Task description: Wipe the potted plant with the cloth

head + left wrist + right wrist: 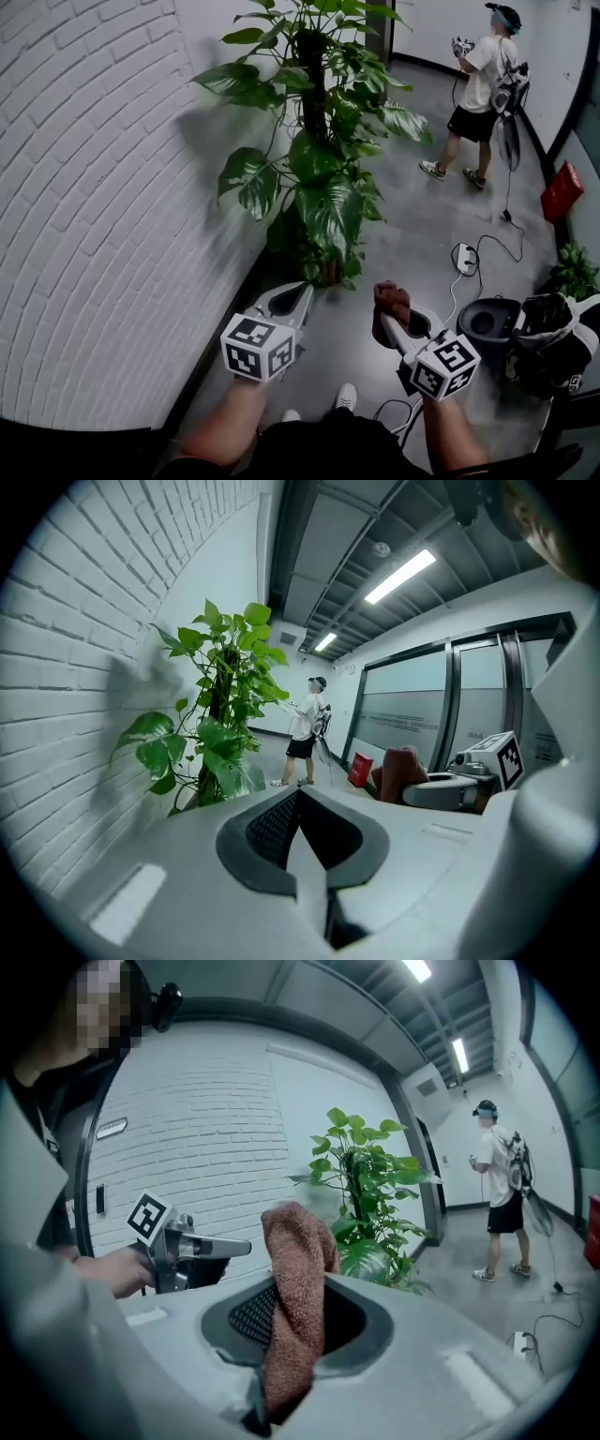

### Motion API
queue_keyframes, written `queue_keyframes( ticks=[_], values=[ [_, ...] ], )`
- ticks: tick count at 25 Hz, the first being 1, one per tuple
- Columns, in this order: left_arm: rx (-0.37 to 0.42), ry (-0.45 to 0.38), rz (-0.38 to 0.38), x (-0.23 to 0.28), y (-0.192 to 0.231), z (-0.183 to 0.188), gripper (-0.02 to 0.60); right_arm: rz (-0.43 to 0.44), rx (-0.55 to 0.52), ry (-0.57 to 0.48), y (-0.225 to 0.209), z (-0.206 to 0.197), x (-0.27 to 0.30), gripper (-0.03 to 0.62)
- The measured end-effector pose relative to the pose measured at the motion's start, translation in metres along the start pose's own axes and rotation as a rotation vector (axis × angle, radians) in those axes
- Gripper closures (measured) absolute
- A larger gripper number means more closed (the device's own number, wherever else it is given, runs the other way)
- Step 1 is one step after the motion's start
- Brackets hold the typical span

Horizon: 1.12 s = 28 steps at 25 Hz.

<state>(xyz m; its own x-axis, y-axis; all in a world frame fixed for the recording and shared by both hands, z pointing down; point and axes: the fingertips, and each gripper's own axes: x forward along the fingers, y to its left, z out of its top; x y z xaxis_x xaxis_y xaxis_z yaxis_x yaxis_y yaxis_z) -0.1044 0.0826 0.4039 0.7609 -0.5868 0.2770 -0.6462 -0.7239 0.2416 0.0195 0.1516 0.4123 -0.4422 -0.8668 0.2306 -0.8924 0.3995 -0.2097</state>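
The jaws of the right gripper (386, 328) pinch the brown cloth (392, 298). The left gripper (302, 292) is closed on nothing. The plant (319, 169) stands just ahead, by the wall (94, 234). A person (480, 84) stands well beyond it.

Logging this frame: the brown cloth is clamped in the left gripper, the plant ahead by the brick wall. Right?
No: the cloth is clamped in the right gripper, as the right gripper view shows. The plant is ahead by the brick wall.
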Motion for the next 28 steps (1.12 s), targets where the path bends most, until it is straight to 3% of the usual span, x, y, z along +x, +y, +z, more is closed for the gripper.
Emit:
queue_keyframes(
  ticks=[16, 28],
  values=[
    [0.049, 0.010, -0.085, -0.140, 0.011, -0.043, 0.572, -0.131, -0.001, -0.008, 0.148, -0.045, -0.040, 0.530],
    [0.069, -0.010, -0.081, -0.182, 0.024, -0.055, 0.572, -0.168, -0.038, 0.029, 0.181, -0.061, -0.042, 0.530]
  ],
)
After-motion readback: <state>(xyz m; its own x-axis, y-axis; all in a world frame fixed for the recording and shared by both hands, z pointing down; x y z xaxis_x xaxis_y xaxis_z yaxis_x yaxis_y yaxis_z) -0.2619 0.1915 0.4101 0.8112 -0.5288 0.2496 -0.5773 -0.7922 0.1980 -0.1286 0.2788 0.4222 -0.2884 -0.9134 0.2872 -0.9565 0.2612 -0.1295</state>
